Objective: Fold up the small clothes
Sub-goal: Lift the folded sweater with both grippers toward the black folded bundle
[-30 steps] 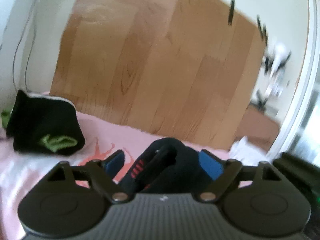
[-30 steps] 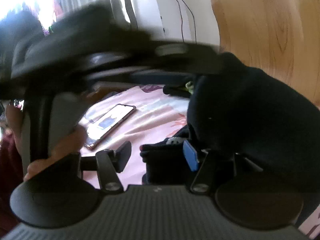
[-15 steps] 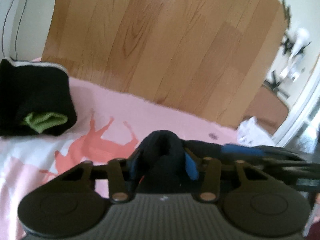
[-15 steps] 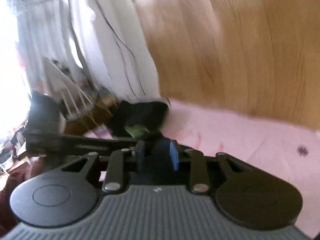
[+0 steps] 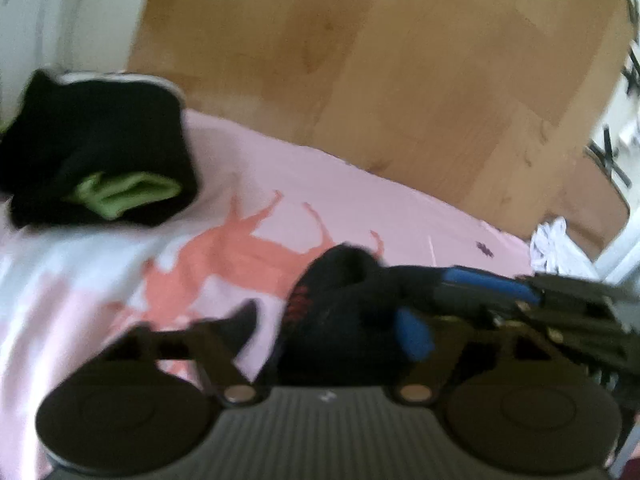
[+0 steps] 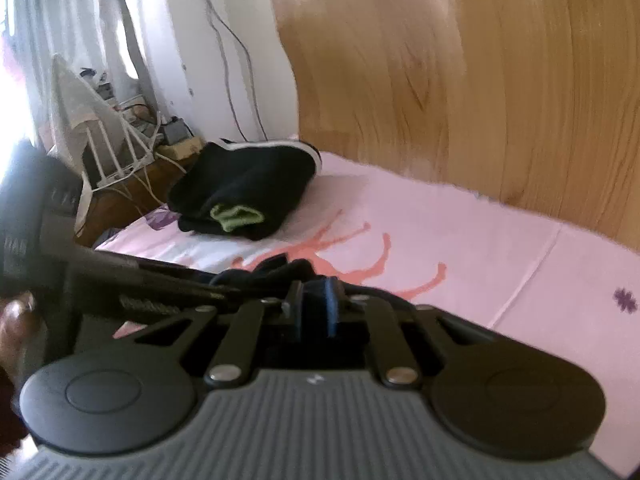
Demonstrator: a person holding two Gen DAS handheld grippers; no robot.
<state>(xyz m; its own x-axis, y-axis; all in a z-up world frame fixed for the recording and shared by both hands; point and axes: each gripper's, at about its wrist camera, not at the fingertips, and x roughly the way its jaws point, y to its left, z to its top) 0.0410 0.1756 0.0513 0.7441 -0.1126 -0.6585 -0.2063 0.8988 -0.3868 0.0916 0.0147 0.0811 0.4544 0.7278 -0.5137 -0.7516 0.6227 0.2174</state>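
A small black fabric garment with red markings (image 5: 336, 304) lies bunched on the pink bedsheet with a coral animal print (image 5: 360, 192), in front of the folded black clothes with a lime-green cuff (image 5: 100, 160) that sit at the sheet's far corner by the wooden headboard (image 5: 400, 60). The left gripper (image 5: 332, 328) has just been opening; its fingers stand apart around the garment, the blue pad touching it, the other clear. The right gripper (image 6: 316, 308), beside the left one, has its fingers clamped together on a fold of the garment.
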